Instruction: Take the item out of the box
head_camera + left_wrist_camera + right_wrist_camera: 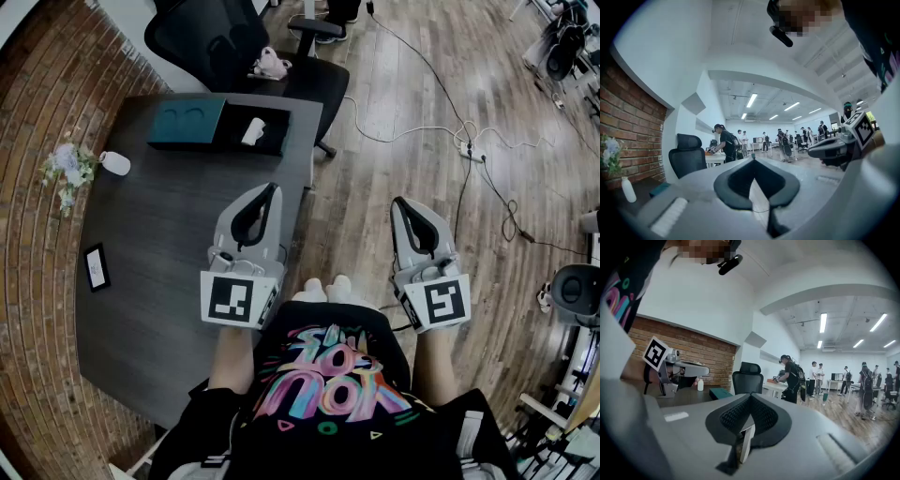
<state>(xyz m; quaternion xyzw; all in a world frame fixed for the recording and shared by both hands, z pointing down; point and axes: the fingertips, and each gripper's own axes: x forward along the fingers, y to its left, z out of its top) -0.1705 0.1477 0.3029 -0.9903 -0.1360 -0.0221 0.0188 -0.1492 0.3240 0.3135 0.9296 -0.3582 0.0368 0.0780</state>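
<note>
At the far end of the dark table (pixel 150 281) lies an open black box (pixel 270 139) with a white item (pixel 253 131) inside, and its teal lid (pixel 186 124) rests beside it on the left. My left gripper (pixel 275 188) hovers over the table's right edge, well short of the box, shut and empty. My right gripper (pixel 397 201) hangs over the wooden floor to the right of the table, also shut and empty. In the left gripper view the left gripper (pixel 753 157) points level into the room; in the right gripper view the right gripper (pixel 750 394) does the same.
A white bottle (pixel 114 163), a bunch of flowers (pixel 66 172) and a small framed card (pixel 96 267) sit along the table's left side. A black office chair (pixel 244 42) with a plush toy (pixel 272 64) stands behind the table. Cables (pixel 469 141) trail across the floor. Several people (pixel 790 378) stand far off.
</note>
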